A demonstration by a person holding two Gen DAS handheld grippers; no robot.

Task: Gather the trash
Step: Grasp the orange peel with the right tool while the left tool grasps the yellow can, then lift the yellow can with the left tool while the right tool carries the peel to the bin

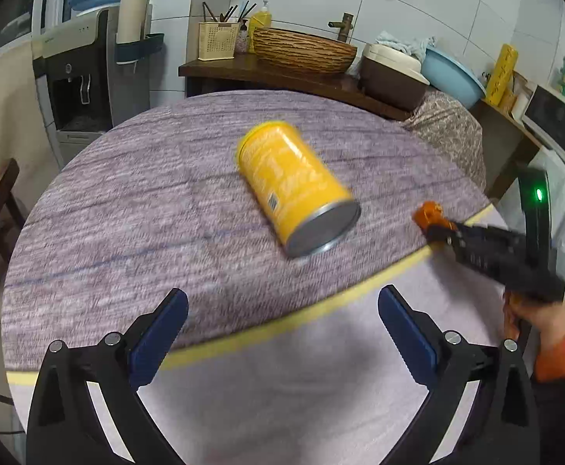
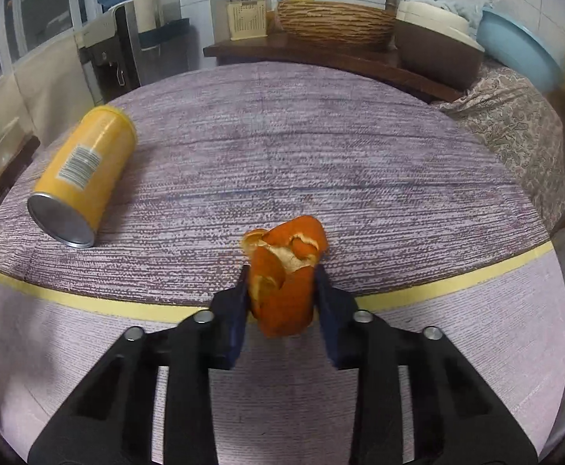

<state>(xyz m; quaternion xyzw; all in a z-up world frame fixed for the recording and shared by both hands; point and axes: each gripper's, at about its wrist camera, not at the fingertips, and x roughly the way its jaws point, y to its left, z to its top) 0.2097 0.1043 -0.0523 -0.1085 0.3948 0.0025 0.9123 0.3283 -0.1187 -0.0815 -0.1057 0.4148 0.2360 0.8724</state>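
1. My right gripper [image 2: 282, 298] pinches the orange peel [image 2: 286, 271]; its two pads press the peel's flanks, and the curled upper part stands out beyond the fingertips. The peel hangs above the near edge of the round table [image 2: 360, 155], over the yellow band [image 2: 457, 277] in its cloth.
2. My left gripper [image 1: 282, 333] has its fingers spread wide with nothing between them. The yellow can [image 1: 296, 186] lies on its side ahead of these fingertips, well apart from them, its metal end turned toward me and to the right.
3. Step in hand, as I judge it: carry off the peel and take the can. Hold the pinch on the peel steady; it is soft and folded, so a slack grip could let it slide out downward.
4. For the can, I advise bringing the spread fingers across its round side, not over its ends, one finger on each flank. A cylinder on its side can roll at a touch, so both pads should meet it together.
5. No bin shows in either view; I cannot tell where the trash goes.
6. Around: in the left wrist view my right gripper [image 1: 437, 230] lies to the right of the can, near it but apart, with my right hand [image 1: 538, 310] behind it. A left-hand approach angled rightward could meet it.
7. Beyond the table's far side stand a woven basket [image 1: 301, 50], a utensil holder [image 1: 218, 40], a blue basin [image 1: 453, 73] and a water dispenser [image 1: 76, 77], all well clear of both fingers' reach paths.
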